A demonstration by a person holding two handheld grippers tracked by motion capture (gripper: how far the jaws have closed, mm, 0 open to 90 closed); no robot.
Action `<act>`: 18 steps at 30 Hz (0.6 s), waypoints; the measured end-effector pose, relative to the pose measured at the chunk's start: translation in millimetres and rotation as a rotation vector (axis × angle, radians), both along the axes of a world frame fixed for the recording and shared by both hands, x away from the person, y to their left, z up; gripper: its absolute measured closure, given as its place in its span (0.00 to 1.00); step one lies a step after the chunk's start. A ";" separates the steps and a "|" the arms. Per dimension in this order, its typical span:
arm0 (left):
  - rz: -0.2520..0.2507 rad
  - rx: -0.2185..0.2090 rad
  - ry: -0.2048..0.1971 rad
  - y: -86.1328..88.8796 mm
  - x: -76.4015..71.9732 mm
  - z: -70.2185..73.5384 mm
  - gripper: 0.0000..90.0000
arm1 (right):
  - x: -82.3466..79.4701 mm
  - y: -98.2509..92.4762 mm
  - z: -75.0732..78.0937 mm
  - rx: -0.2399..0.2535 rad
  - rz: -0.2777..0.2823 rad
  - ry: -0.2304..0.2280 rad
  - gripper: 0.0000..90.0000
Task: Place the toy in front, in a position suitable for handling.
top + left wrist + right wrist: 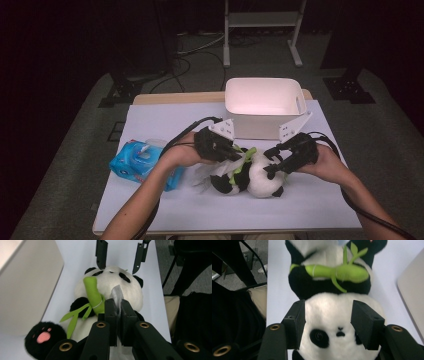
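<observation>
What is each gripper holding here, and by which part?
The left gripper is shut on a thin white tissue, pinched near its end. The right gripper straddles the head of the black-and-white plush panda, jaws at its sides; firm pressing cannot be told.

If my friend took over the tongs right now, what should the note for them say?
Left tongs: shut on a white tissue, held just above the panda's belly.
Right tongs: jaws on either side of the toy panda's head, pads against the plush, holding it steady.
The panda lies on the table in front of the white bin. The blue tissue pack sits at the table's left side.
Done: a tissue has been taken and the panda is gripped.
Left, probably: wipe the panda with the tissue, then maybe put things in the bin.
</observation>
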State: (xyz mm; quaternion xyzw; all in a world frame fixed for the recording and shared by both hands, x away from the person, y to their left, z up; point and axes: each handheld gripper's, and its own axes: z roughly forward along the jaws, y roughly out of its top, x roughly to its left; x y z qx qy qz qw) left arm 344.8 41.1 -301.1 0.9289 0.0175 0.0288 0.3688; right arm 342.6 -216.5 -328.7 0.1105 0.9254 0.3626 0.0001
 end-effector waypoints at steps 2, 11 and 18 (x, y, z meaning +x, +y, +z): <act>-0.012 0.008 0.003 -6.0 -0.3 -2.8 0.96 | 0.6 4.1 5.0 0.025 0.018 0.000 0.53; -0.031 0.048 0.011 -19.3 -3.0 -13.6 0.95 | 0.2 18.6 8.8 0.046 0.071 0.011 0.71; -0.043 0.061 0.019 -22.0 -4.2 -16.9 0.95 | 0.1 27.4 8.7 0.035 0.096 0.011 0.82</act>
